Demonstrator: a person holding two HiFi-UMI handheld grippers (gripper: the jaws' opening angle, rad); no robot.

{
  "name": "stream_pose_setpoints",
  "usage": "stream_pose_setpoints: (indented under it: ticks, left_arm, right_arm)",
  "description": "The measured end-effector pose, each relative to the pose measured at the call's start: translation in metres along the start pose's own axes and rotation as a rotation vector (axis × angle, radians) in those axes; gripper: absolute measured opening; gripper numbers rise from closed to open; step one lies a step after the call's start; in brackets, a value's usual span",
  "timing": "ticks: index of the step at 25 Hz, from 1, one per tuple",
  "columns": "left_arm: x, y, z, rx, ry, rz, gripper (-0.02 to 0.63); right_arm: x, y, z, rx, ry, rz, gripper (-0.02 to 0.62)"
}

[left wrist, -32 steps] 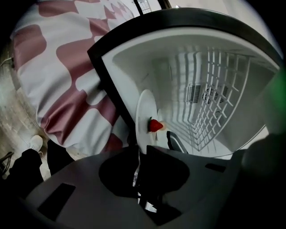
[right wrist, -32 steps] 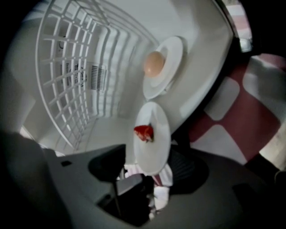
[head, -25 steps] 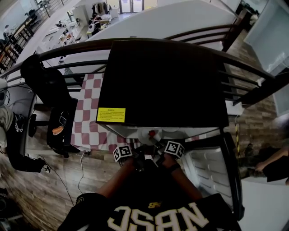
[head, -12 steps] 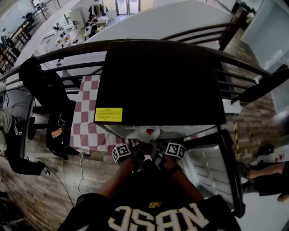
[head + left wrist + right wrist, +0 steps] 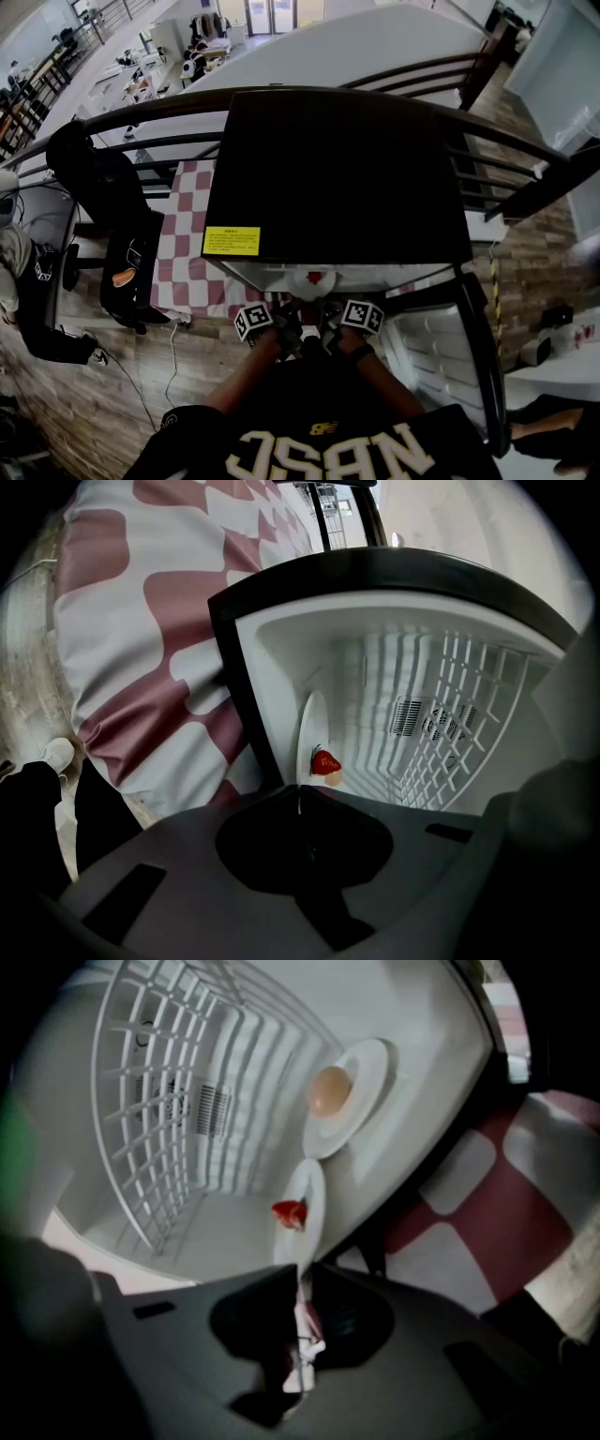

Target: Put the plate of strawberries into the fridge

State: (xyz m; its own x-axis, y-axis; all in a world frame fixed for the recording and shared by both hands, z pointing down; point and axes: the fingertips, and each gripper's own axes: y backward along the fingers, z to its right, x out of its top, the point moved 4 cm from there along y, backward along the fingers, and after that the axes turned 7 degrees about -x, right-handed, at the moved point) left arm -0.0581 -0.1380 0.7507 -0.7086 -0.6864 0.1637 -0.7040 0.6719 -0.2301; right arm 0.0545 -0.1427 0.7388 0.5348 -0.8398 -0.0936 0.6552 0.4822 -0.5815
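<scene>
A white plate (image 5: 314,281) with one red strawberry (image 5: 315,277) is held at the mouth of the open black fridge (image 5: 337,178). My left gripper (image 5: 298,794) is shut on the plate's near rim; the plate (image 5: 311,726) stands edge-on ahead with the strawberry (image 5: 325,761) on it. My right gripper (image 5: 302,1274) has just been closing, and its jaws now pinch the rim of the same plate (image 5: 309,1206) below the strawberry (image 5: 289,1211). In the head view both grippers, left (image 5: 287,324) and right (image 5: 328,324), sit side by side under the plate.
Inside the white fridge a second plate (image 5: 364,1072) carries a round peach-coloured thing (image 5: 328,1091). A wire shelf (image 5: 159,1101) stands beside it. The fridge door (image 5: 441,347) hangs open at the right. A red-and-white checked cloth (image 5: 183,253) lies left of the fridge.
The grippers and the plate have stayed almost still at the fridge's mouth. A person at the right edge has moved down and nearly out of the picture.
</scene>
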Motion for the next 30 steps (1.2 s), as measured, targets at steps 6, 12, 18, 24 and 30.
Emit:
stream_pose_setpoints:
  ticks: [6,12,18,24,30]
  left_arm:
    - [0.008,-0.003,0.001,0.011,0.017,0.033,0.028]
    - [0.02,-0.008,0.003,0.024,0.029,0.074,0.028]
    - [0.029,-0.013,0.006,0.03,0.022,0.105,0.028]
    - [0.037,-0.018,0.008,0.028,0.009,0.114,0.028]
    - [0.043,-0.022,0.007,0.031,-0.002,0.125,0.028]
  right_arm:
    - [0.003,-0.006,-0.001,0.005,-0.024,0.011,0.049]
    - [0.009,-0.016,-0.006,0.023,-0.053,0.021,0.046]
    - [0.015,-0.025,-0.007,0.011,-0.05,0.018,0.044]
    - [0.021,-0.031,-0.012,0.014,-0.058,0.021,0.044]
    - [0.027,-0.039,-0.011,0.015,-0.053,0.027,0.044]
